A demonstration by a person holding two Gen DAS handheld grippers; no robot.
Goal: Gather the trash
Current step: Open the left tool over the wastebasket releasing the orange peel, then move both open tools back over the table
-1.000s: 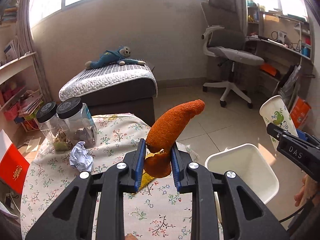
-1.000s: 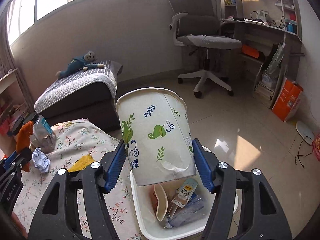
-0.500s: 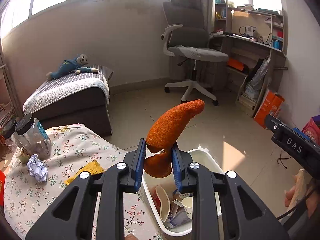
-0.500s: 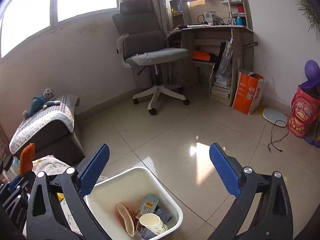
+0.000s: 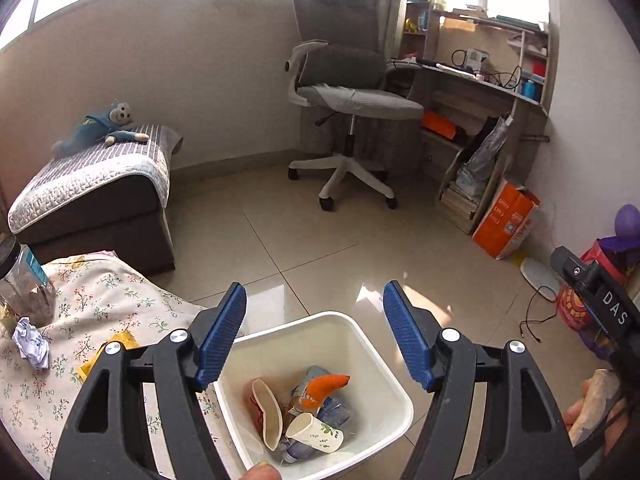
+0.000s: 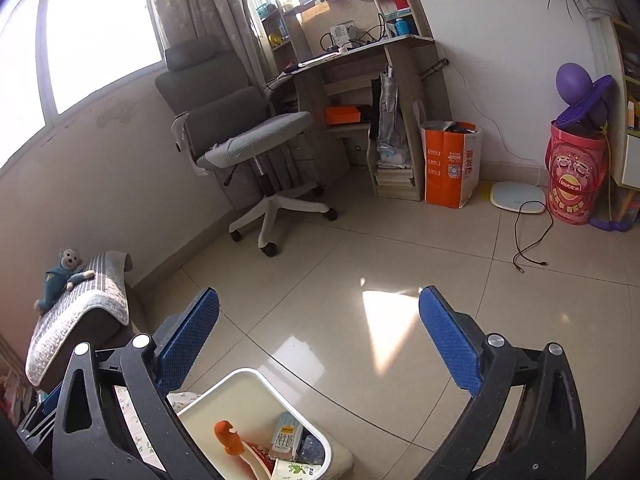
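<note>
Left gripper (image 5: pixel 314 334) jaws just opened, nothing between. Right gripper (image 6: pixel 318 346) wide open, holding nothing. Orange peel (image 5: pixel 325 388) in white bin (image 5: pixel 394 384). Paper ball (image 5: pixel 30 343) near worktop (image 5: pixel 100 304) left edge: light, soft, squashy; pinch its middle.

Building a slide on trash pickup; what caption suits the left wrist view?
Left gripper open above the white bin, orange peel and paper cup inside.
</note>
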